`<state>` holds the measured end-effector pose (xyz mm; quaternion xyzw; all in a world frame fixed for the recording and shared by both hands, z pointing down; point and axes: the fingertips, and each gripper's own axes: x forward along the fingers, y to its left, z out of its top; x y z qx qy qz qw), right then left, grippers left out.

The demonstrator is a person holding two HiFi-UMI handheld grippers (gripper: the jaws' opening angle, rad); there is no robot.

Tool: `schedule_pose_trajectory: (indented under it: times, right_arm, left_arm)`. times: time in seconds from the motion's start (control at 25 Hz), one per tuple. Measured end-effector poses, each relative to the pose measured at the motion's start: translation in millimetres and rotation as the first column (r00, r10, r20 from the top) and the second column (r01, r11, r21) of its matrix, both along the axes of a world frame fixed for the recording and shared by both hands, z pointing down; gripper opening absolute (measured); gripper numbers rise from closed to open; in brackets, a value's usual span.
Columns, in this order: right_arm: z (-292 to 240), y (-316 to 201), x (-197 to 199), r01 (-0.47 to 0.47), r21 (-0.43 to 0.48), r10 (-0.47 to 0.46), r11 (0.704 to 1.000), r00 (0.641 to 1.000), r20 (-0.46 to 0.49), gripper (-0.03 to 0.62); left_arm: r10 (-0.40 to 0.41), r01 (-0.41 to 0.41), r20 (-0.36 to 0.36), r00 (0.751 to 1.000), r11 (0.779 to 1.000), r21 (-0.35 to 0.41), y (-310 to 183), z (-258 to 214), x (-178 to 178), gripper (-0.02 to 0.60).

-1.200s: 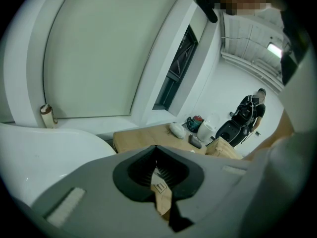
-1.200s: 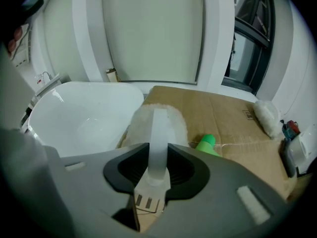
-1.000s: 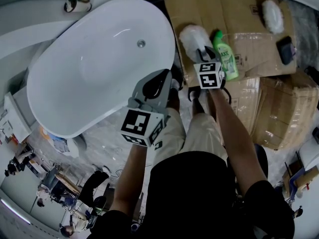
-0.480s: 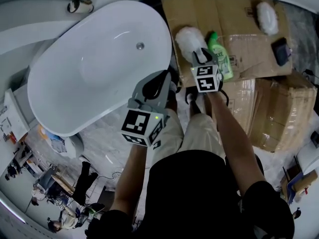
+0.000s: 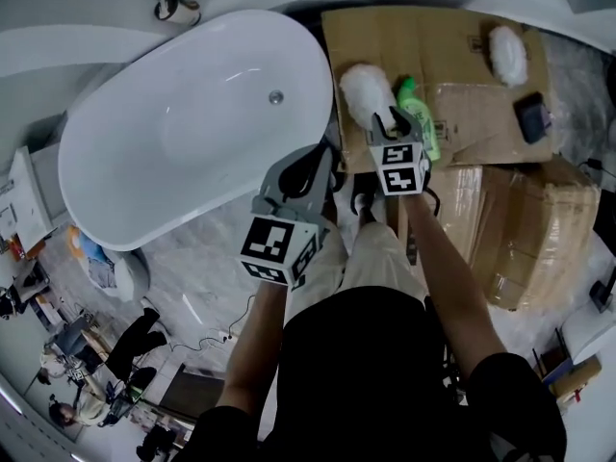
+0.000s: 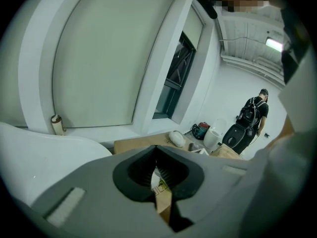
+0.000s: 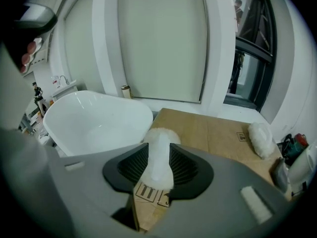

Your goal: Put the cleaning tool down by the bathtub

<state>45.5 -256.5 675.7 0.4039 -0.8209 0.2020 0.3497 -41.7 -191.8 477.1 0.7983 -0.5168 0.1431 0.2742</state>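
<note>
Right gripper (image 5: pixel 389 121), jaws just opened and empty, hangs over the duster (image 5: pixel 366 89) lying right of the bathtub (image 5: pixel 173 152): probably light, soft, squashy, best pinched mid-body.

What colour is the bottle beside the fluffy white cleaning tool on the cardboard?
The bottle is green; it shows best in the head view.

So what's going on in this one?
A person stands by the white bathtub with a gripper in each hand. The fluffy white cleaning tool lies on the cardboard beside the tub, next to a green bottle. The right gripper hangs above it; its jaws have just been opening and grip nothing. The left gripper is shut and empty.
</note>
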Motion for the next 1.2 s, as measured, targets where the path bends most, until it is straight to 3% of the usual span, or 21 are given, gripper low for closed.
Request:
schedule_pose_trajectory:
  times: [0.48,1.2]
  right_arm:
    - [-46.1,34.0,7.5,0.018,0.07,-0.018,0.997,1.0,0.0,0.114]
    - [-166.0,122.9,0.0,-0.1,0.225,0.091,0.969,0.994,0.052,0.095]
  left_arm:
    - [-0.017,0.018,-0.01,1.0,0.999,0.03,27.7,-19.9,-3.2,-0.002]
    - [0.147,-0.142,-0.033,0.989,0.983,0.117,94.6,-56.4,-19.6,-0.002]
